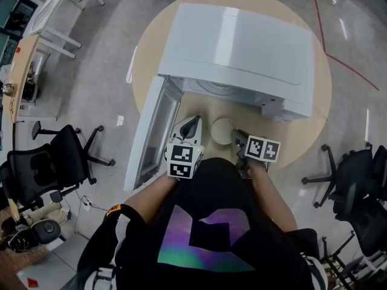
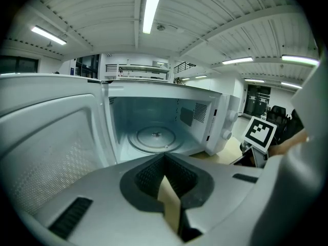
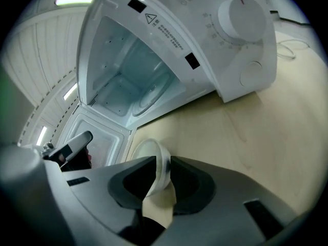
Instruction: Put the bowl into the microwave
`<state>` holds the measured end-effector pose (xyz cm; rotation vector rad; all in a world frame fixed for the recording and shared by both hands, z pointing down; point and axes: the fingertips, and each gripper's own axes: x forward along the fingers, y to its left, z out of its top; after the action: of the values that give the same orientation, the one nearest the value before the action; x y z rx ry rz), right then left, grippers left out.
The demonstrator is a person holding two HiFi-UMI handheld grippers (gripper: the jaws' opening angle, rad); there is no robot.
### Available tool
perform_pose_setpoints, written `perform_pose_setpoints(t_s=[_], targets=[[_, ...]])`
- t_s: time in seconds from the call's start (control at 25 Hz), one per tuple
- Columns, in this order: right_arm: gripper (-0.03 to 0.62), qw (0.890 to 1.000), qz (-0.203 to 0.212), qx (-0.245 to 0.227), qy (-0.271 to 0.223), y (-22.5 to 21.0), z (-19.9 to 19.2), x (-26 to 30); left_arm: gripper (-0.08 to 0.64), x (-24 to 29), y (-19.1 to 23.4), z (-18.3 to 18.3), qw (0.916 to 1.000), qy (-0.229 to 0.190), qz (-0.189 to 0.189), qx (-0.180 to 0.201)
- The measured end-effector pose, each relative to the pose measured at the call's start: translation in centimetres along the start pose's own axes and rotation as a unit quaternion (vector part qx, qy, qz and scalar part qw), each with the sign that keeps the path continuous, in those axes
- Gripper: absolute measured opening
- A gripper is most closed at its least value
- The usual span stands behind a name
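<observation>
White microwave point(image 1: 236, 47) stands on the round wooden table point(image 1: 317, 122) in the head view, its door point(image 1: 151, 135) swung wide open. The bowl point(image 1: 222, 130) is just in front of the opening, not yet inside.

In the left gripper view, the left gripper point(image 2: 164, 159) has its jaws pressed together on nothing and faces the bare glass turntable point(image 2: 155, 137).

In the right gripper view, the right gripper point(image 3: 163, 160) pinches the bowl's rim. Opening the door and grasping the bowl look done; carrying it in and letting go remain.

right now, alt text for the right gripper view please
The right gripper has its jaws closed on the rim of a white bowl, over a wooden table. Ahead, a white microwave stands with its door swung open.
</observation>
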<state>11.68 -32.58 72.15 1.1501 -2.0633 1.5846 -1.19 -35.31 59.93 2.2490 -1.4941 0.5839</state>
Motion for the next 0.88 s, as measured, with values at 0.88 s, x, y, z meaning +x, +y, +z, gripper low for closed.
perform_pose_setpoints(t_s=[0.88], targets=[[0.047,0.989,0.077,0.114,-0.054,1.1,1.8,-1.2,0.046,-1.4,-0.1,0.0,0.9999,-0.008,0.012,0.007]])
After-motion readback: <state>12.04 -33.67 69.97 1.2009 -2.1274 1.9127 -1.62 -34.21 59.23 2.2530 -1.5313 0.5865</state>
